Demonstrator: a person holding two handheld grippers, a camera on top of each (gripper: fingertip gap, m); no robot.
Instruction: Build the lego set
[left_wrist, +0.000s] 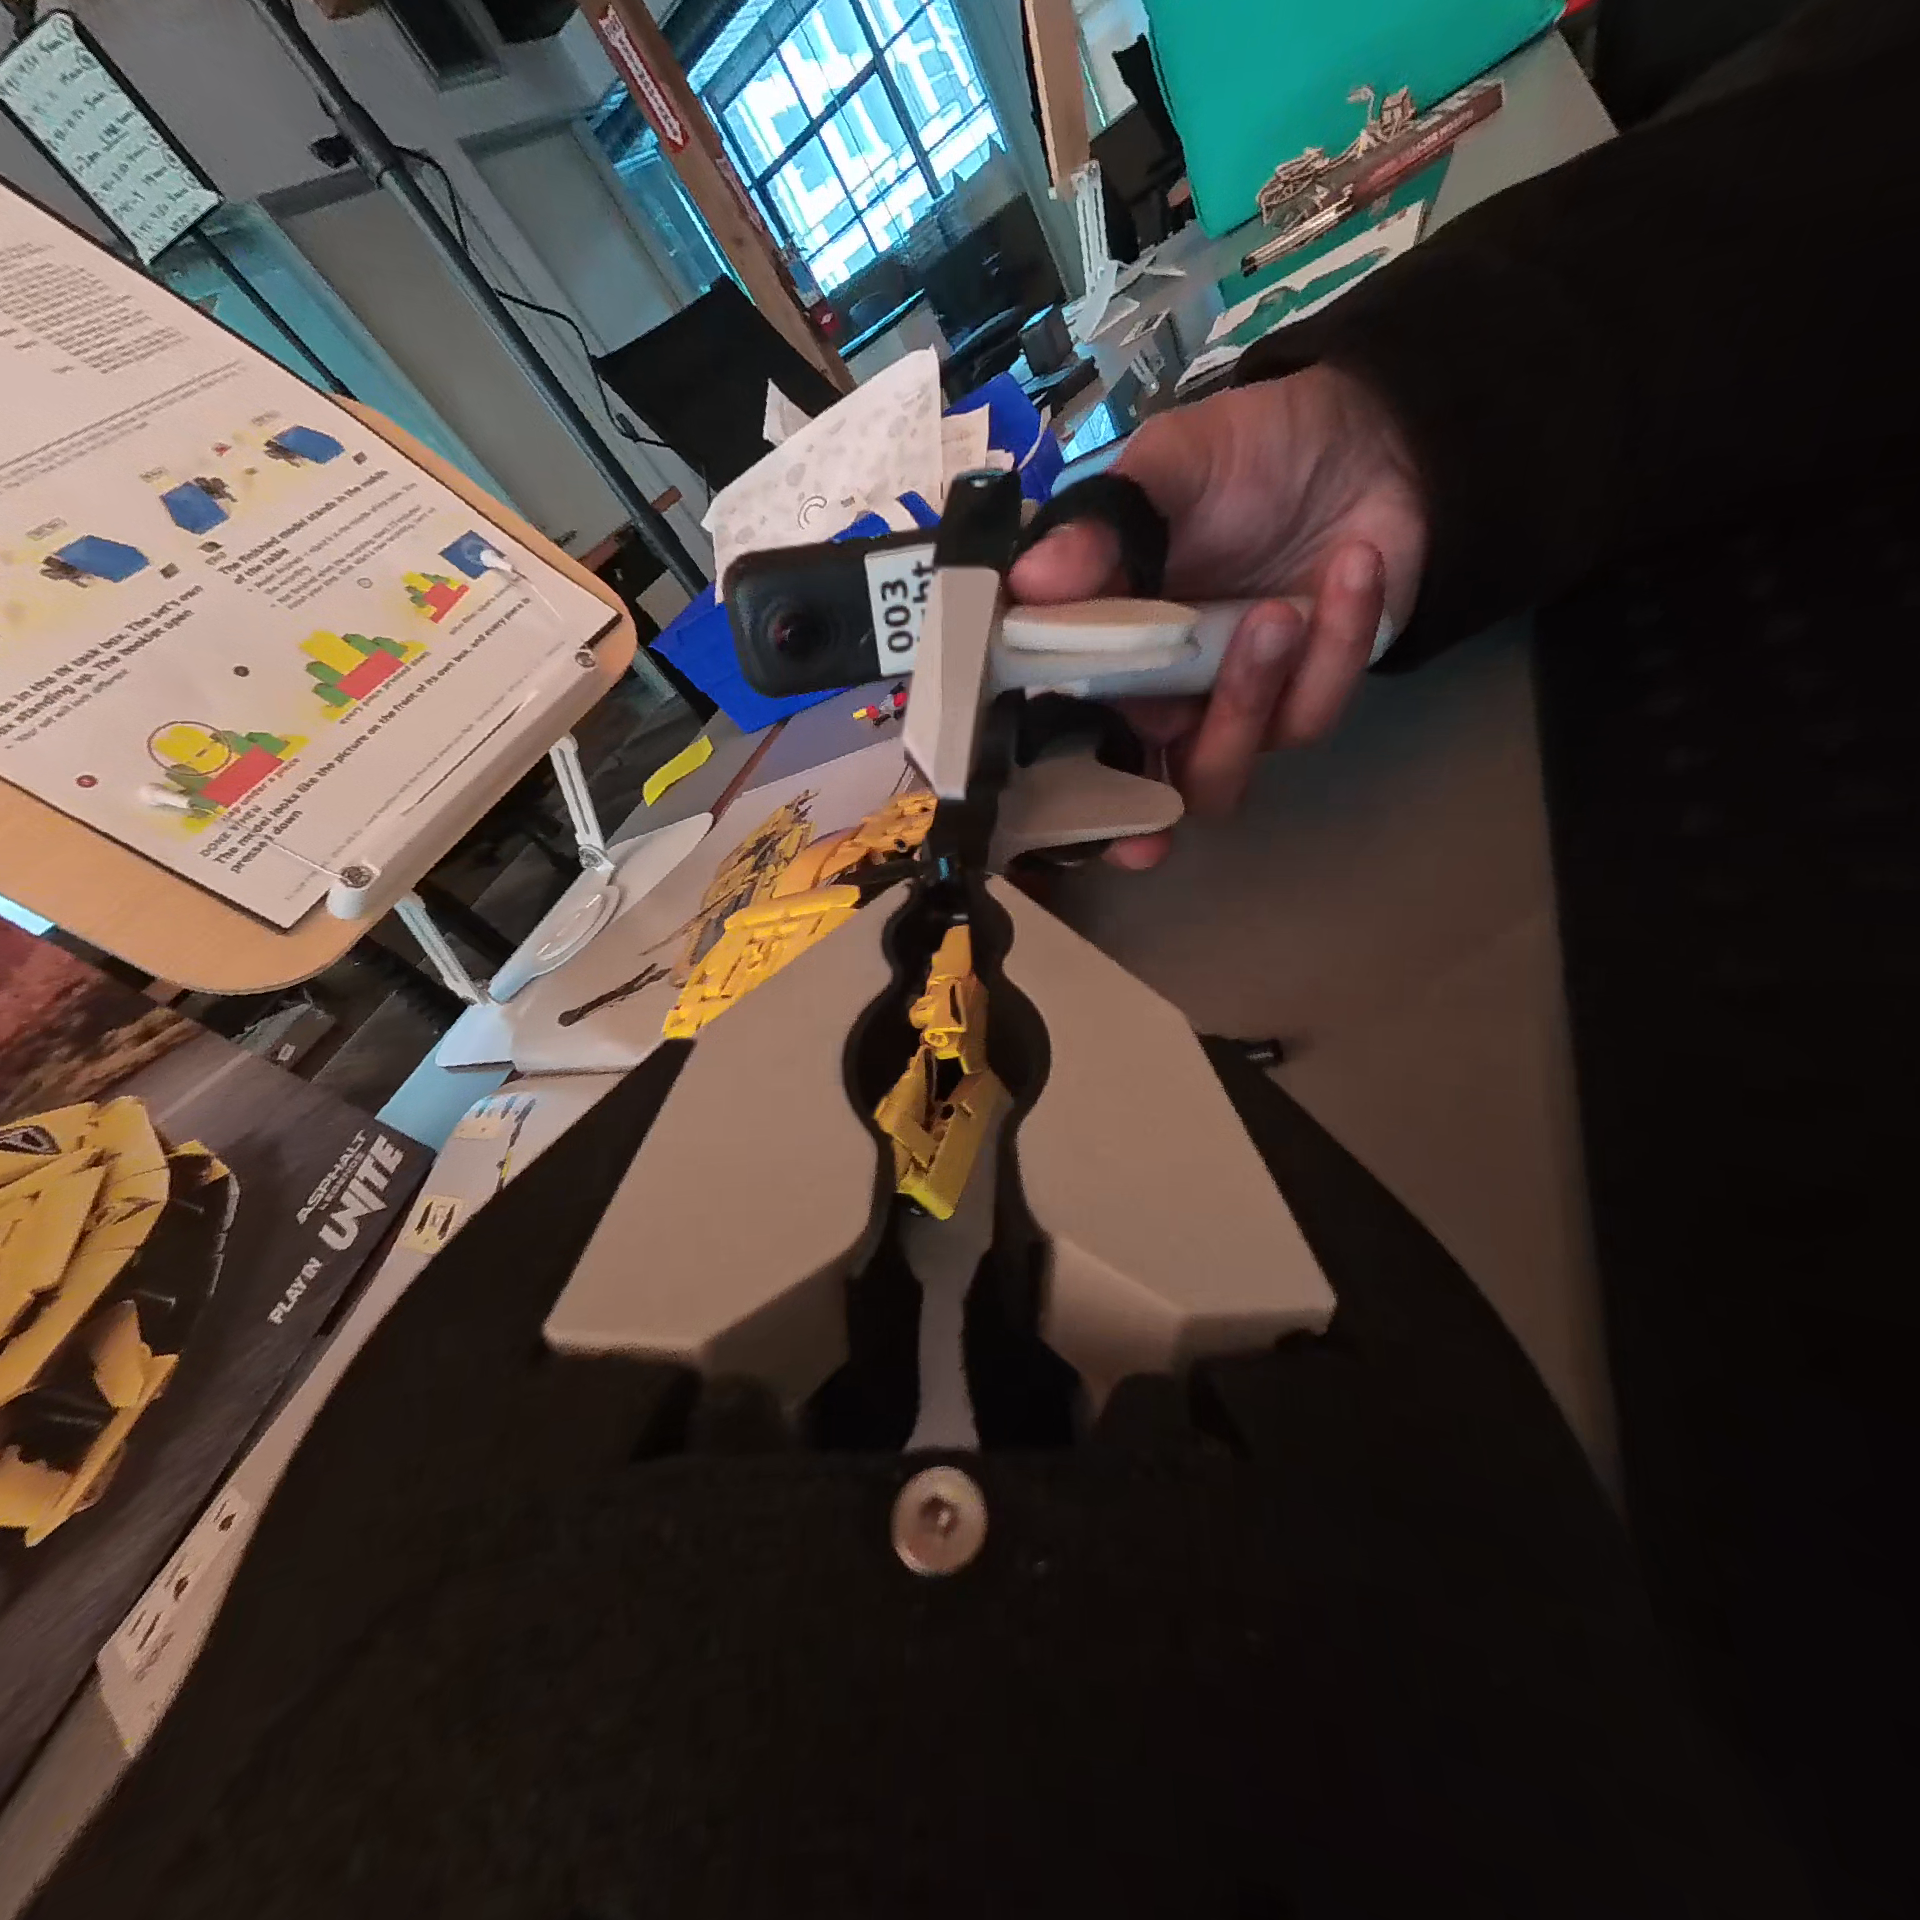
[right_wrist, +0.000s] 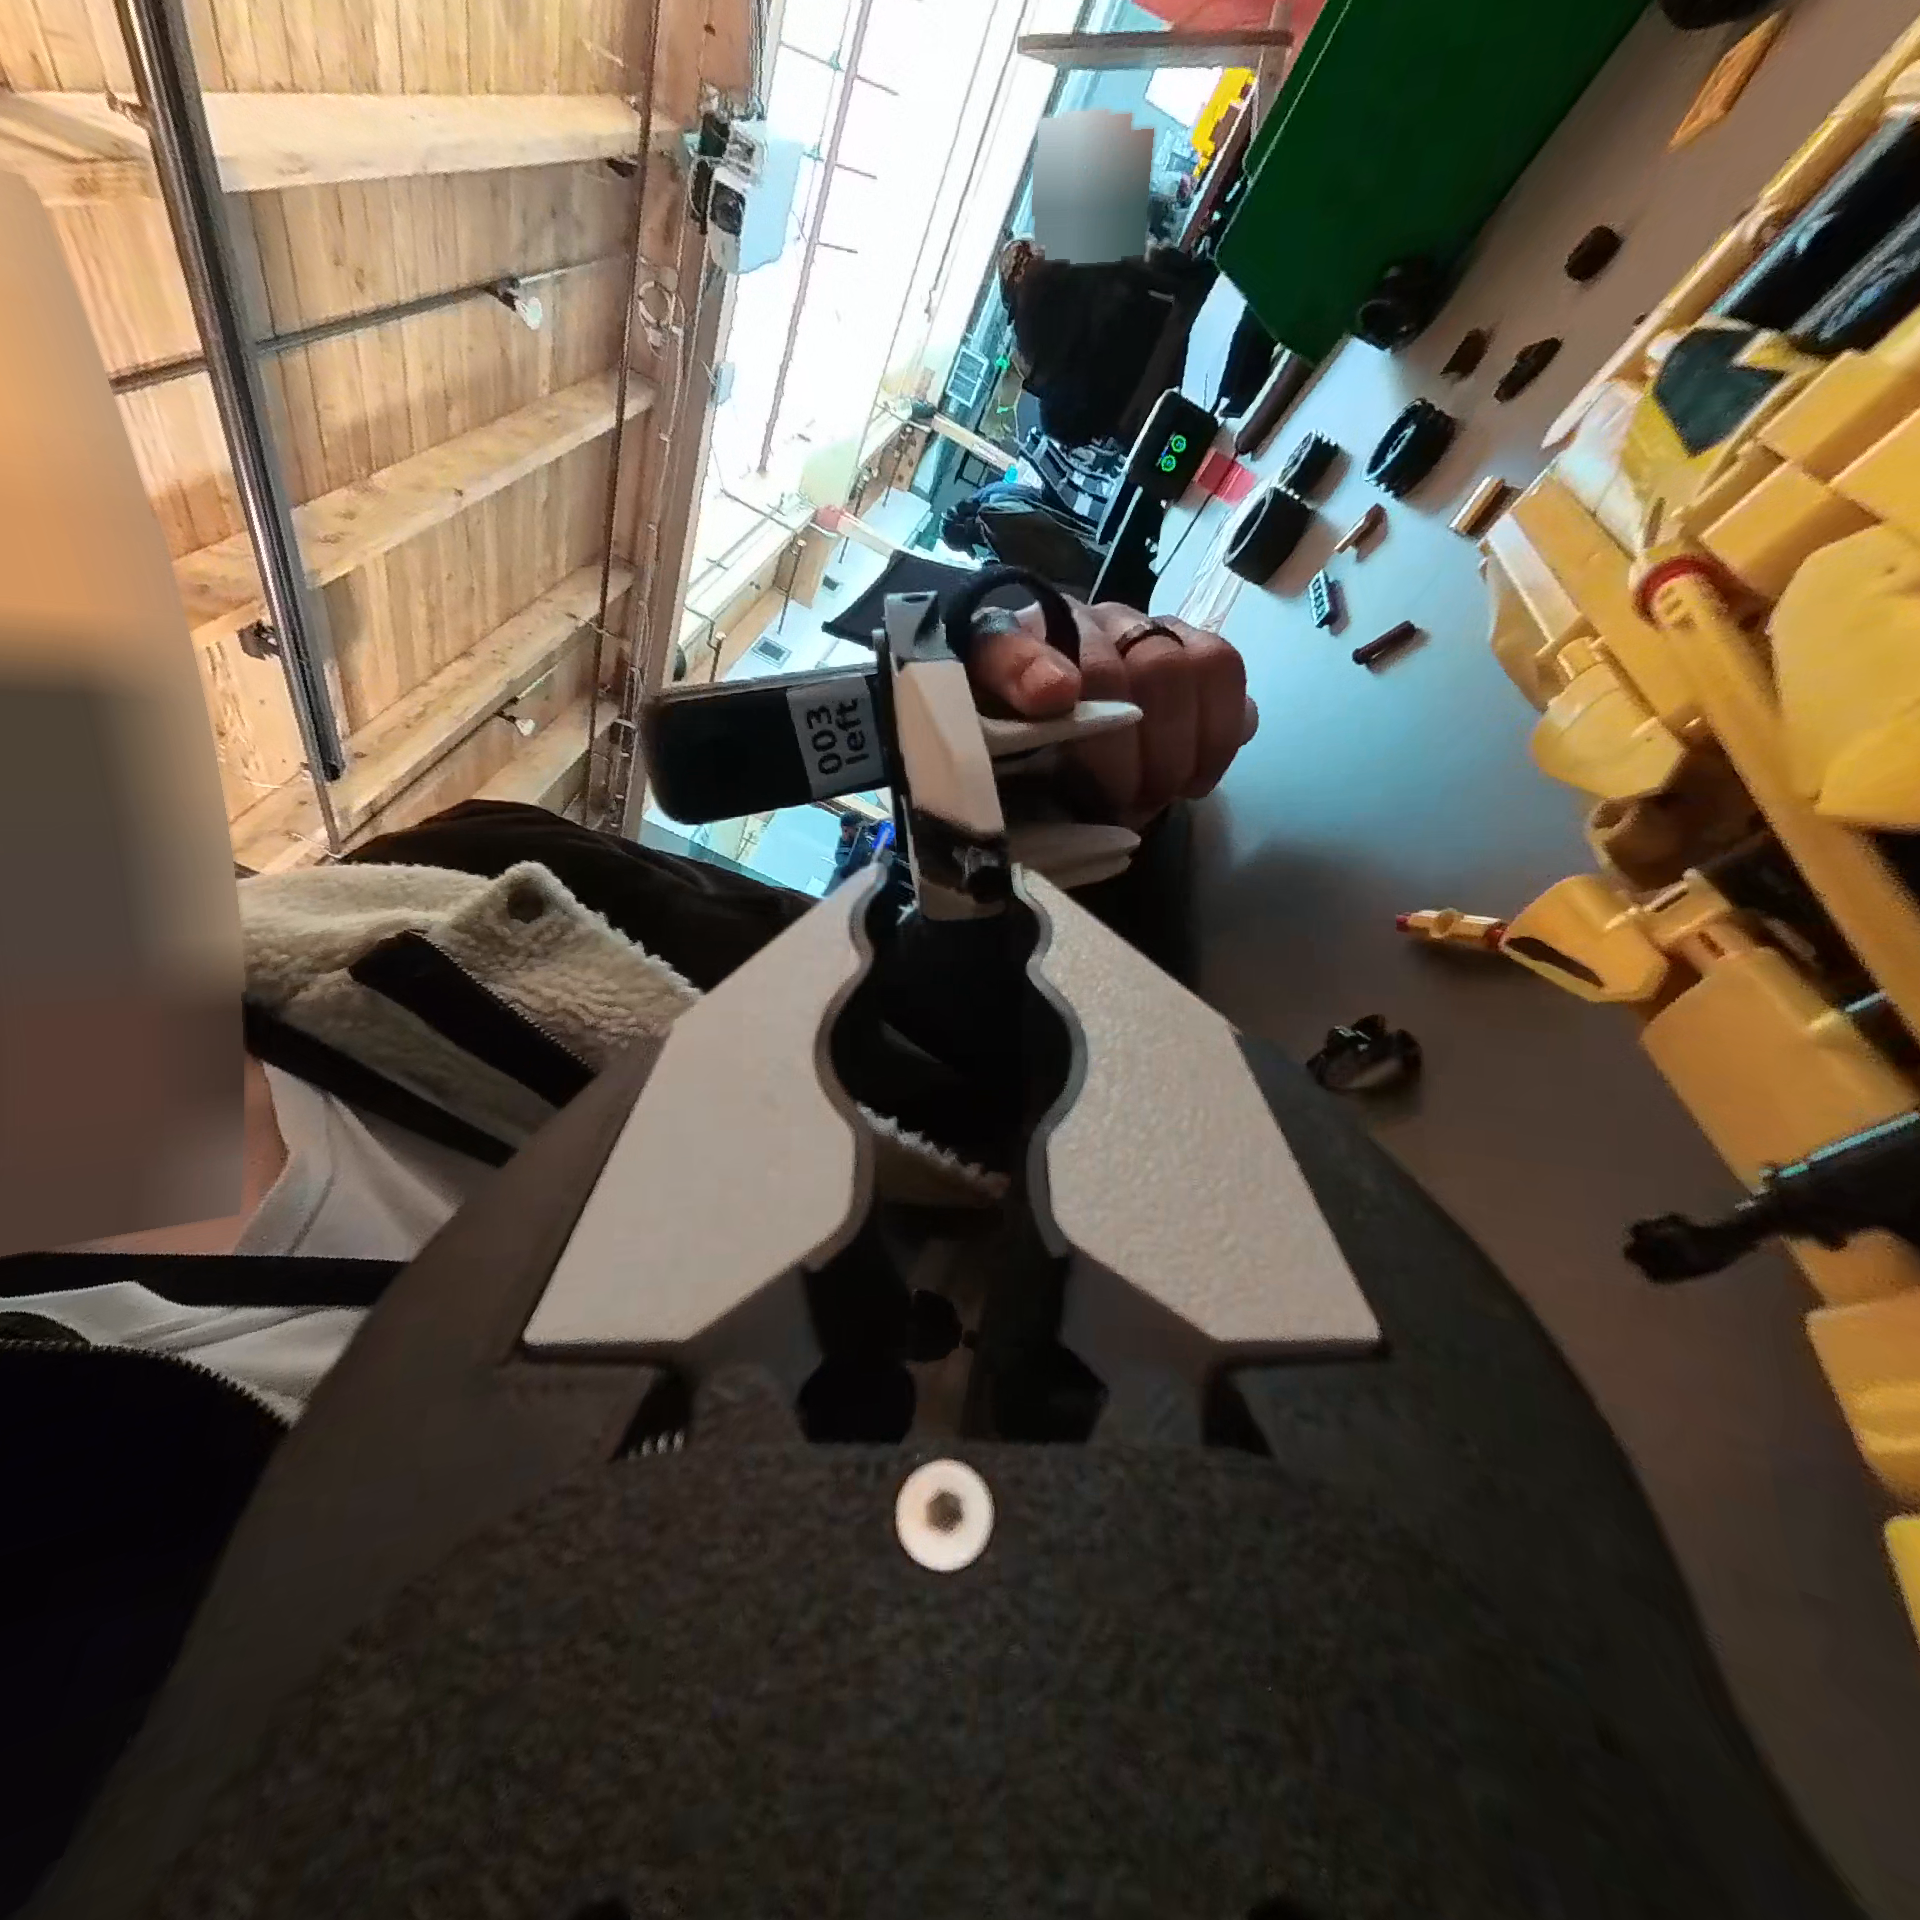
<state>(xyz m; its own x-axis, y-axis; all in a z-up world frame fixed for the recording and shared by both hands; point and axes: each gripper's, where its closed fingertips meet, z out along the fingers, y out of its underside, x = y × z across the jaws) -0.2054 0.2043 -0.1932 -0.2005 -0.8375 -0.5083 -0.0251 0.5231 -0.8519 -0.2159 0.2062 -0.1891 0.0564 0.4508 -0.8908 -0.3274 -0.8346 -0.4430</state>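
Observation:
My two grippers meet tip to tip above the grey table (left_wrist: 1351, 935). My left gripper (left_wrist: 951, 894) is nearly shut, with a small black piece with a blue bit (left_wrist: 940, 871) at its tips. My right gripper (right_wrist: 951, 888) is also closed down narrow. In the right wrist view the left gripper's tip (right_wrist: 961, 868) sits between my right fingertips with the small black piece (right_wrist: 979, 868). In the left wrist view the right gripper (left_wrist: 940, 831) points down into my left tips. Which gripper bears the piece is not clear. The yellow lego car (left_wrist: 769, 925) lies beyond; it also shows in the right wrist view (right_wrist: 1714, 727).
An instruction sheet on a wooden stand (left_wrist: 260, 623) and the set's box (left_wrist: 156, 1299) are at the left. A blue bin (left_wrist: 727, 644) stands behind. Loose black wheels (right_wrist: 1268, 535) and small dark pieces (right_wrist: 1361, 1055) lie on the table (right_wrist: 1351, 779) near a green bin (right_wrist: 1403, 156). Left and right tips are no more than a few centimetres apart.

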